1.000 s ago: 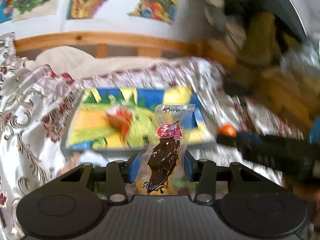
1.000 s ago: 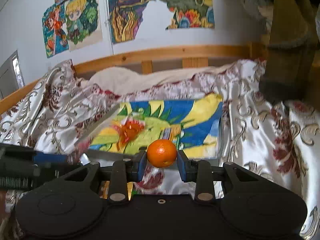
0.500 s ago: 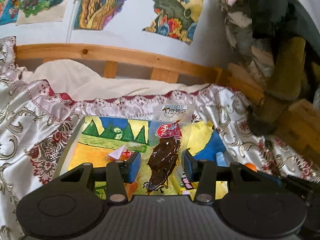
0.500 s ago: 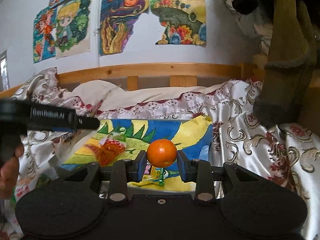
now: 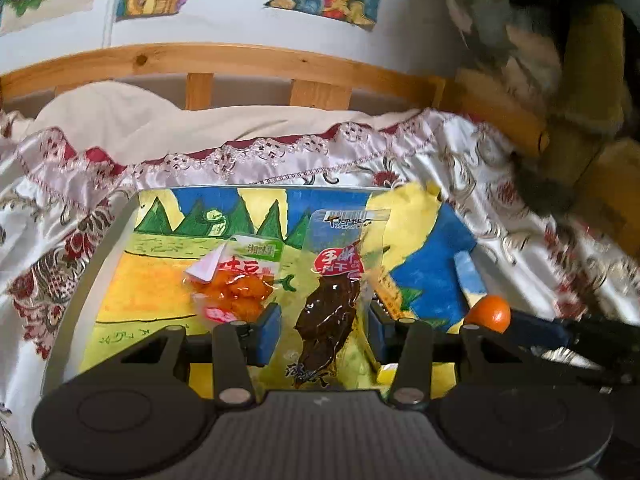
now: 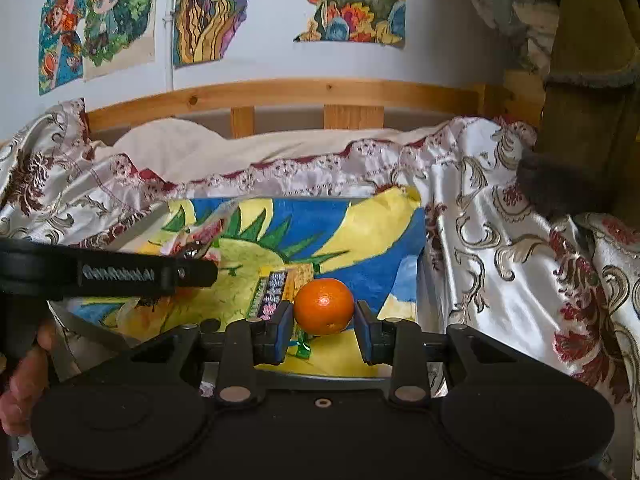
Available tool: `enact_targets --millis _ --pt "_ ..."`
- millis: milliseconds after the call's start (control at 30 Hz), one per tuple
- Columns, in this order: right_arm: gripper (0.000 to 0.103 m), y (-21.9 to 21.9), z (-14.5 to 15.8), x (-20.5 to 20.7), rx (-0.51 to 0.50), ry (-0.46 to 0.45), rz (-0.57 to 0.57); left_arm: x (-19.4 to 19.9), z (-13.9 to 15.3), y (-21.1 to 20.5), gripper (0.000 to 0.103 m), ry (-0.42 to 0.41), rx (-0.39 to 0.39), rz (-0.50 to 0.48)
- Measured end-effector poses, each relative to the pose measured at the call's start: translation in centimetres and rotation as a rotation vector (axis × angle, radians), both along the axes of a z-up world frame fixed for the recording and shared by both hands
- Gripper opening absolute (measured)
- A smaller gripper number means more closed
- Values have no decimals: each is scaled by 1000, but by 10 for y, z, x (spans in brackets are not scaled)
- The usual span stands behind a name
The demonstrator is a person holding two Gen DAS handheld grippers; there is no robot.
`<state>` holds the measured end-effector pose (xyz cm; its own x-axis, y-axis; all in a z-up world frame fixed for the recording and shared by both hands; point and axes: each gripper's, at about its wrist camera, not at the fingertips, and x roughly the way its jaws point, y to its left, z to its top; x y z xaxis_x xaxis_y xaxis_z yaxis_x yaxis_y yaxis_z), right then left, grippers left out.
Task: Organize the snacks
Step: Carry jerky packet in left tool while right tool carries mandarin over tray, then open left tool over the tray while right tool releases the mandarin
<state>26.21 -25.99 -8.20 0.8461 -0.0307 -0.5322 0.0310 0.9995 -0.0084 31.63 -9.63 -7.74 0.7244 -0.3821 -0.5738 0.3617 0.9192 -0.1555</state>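
Observation:
My left gripper (image 5: 324,338) is shut on a clear packet of dark dried meat with a red label (image 5: 332,304), held upright over the painted tray (image 5: 120,216). A packet of orange snack pieces (image 5: 234,286) lies on the tray to its left. My right gripper (image 6: 322,326) is shut on a small orange (image 6: 324,306) over the tray's (image 6: 132,230) right part; the orange also shows in the left wrist view (image 5: 488,314). A flat yellow snack packet (image 6: 276,288) lies on the tray behind the orange. The left gripper (image 6: 200,264) reaches in from the left in the right wrist view.
The tray sits on a satin floral bedspread (image 6: 500,264). A wooden bed rail (image 5: 256,62) and a wall with drawings (image 6: 224,8) lie behind. Olive and dark clothes (image 6: 584,92) hang at the right. A cream pillow (image 5: 132,120) lies beyond the tray.
Both grippers have moved closer over the tray, still holding their items. The left view has swung right and down, so the tray fills more of it.

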Motion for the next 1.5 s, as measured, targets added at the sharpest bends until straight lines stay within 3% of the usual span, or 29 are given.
enact_targets --millis 467,633,733,1000,1233,1500 --pt "36 2 -8 2 -14 41 1 8 -15 -2 51 88 2 -34" --pt "43 0 -5 1 -3 32 -1 6 -9 1 54 108 -7 -25" --pt "50 -1 0 -2 4 15 -10 2 1 7 61 106 -31 -5" --pt "78 -8 33 -28 22 -84 -45 -30 48 20 83 -27 -70 46" --pt "96 -4 71 -68 -4 -217 -32 -69 87 40 99 -146 -127 140" --pt "102 8 100 -116 -25 -330 -3 -128 118 63 102 -298 -120 232"
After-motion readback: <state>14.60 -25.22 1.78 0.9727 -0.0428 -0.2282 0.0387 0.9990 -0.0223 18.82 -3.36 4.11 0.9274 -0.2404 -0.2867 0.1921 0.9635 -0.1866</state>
